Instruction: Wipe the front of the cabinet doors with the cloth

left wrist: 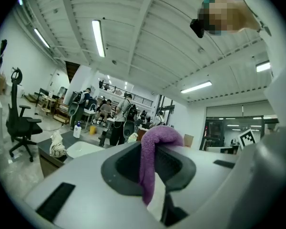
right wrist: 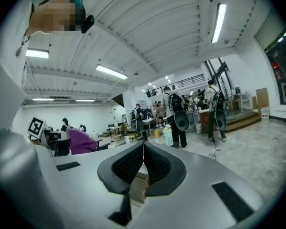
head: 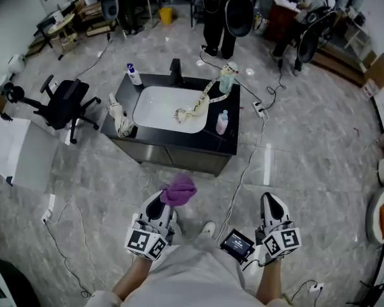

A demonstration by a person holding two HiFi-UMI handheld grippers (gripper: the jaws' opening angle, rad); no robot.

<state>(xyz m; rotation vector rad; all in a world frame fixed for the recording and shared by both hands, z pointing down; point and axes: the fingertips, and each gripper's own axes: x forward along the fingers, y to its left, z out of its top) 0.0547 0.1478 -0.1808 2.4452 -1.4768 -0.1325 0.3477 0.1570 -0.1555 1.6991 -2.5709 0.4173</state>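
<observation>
A purple cloth (head: 179,189) is pinched in my left gripper (head: 160,204), held low in front of the person's body and short of the cabinet. The left gripper view shows the cloth (left wrist: 151,161) draped between the shut jaws. The black sink cabinet (head: 173,155) stands ahead with its dark front doors facing me. My right gripper (head: 272,208) hangs to the right with its jaws shut and nothing in them; in its own view the right gripper (right wrist: 143,168) points over the room, and the purple cloth (right wrist: 81,140) shows at the left.
On the cabinet top lie a white basin (head: 169,107), a spray bottle (head: 134,74), a green bottle (head: 226,78), a small bottle (head: 222,122) and a rag (head: 120,118). A black office chair (head: 65,103) stands left. Cables (head: 246,171) cross the floor. People stand behind the cabinet.
</observation>
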